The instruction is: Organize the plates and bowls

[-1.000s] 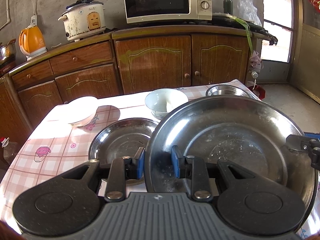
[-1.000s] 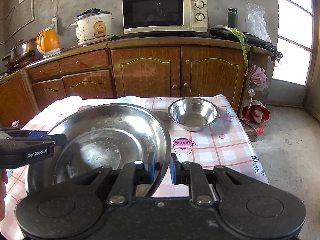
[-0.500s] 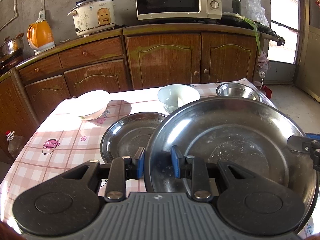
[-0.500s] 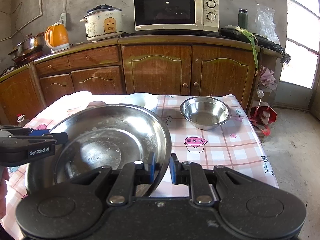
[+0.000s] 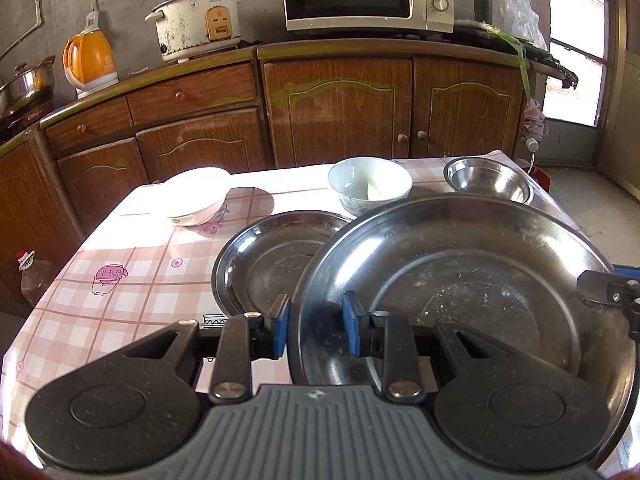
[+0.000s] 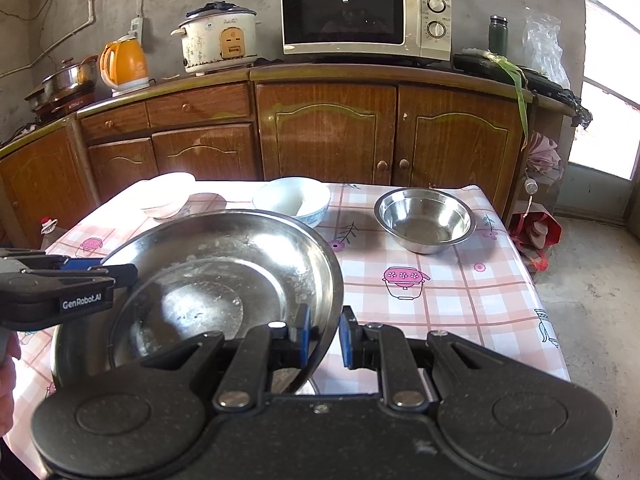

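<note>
A large steel plate (image 5: 460, 300) is held by both grippers at opposite rims. My left gripper (image 5: 314, 326) is shut on its left rim, the blue pads on either side of the edge. My right gripper (image 6: 324, 336) is shut on the right rim of the same large steel plate (image 6: 208, 280). A smaller steel plate (image 5: 272, 264) lies on the table, partly hidden behind the large one. Further back stand a white bowl (image 5: 196, 200), a white-and-blue bowl (image 5: 370, 186) and a steel bowl (image 6: 424, 220).
The table (image 6: 460, 300) wears a pink checked cloth, with its right edge close beside the steel bowl. Wooden cabinets (image 6: 328, 132) behind carry a microwave (image 6: 366, 16), a rice cooker (image 6: 220, 38) and an orange kettle (image 6: 124, 62). A hand (image 6: 6, 380) shows at the lower left.
Both grips on the large plate are unchanged. The table and cabinets have drifted slightly in both views; nothing was let go or picked up.
</note>
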Available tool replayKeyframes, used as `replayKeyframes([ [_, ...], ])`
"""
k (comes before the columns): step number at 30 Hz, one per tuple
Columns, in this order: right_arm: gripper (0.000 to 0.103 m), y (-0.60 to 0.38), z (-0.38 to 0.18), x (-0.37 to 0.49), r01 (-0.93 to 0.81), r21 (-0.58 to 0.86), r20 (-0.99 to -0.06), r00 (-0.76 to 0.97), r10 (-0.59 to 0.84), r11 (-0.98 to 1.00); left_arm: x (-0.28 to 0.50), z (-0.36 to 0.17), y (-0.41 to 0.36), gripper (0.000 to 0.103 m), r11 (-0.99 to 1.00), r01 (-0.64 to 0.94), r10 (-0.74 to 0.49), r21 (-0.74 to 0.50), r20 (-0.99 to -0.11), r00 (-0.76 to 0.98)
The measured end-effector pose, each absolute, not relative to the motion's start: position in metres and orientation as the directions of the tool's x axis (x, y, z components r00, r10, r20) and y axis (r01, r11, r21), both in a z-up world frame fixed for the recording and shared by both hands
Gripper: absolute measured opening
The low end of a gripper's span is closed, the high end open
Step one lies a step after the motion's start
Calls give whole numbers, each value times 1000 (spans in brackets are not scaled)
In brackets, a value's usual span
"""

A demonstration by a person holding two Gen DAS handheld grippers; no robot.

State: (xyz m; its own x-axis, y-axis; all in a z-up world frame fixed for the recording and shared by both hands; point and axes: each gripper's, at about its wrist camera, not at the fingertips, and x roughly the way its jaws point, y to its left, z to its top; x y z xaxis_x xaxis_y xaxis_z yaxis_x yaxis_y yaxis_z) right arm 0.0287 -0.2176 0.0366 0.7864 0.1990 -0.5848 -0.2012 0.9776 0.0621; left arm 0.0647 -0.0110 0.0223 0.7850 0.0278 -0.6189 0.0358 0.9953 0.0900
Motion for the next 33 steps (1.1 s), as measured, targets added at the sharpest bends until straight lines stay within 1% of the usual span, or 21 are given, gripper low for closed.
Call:
replayKeyframes([
  [33,20,-206,24,24,-238,48,-621,753,215,970,56,6,6,28,996,22,39,85,-650,759],
])
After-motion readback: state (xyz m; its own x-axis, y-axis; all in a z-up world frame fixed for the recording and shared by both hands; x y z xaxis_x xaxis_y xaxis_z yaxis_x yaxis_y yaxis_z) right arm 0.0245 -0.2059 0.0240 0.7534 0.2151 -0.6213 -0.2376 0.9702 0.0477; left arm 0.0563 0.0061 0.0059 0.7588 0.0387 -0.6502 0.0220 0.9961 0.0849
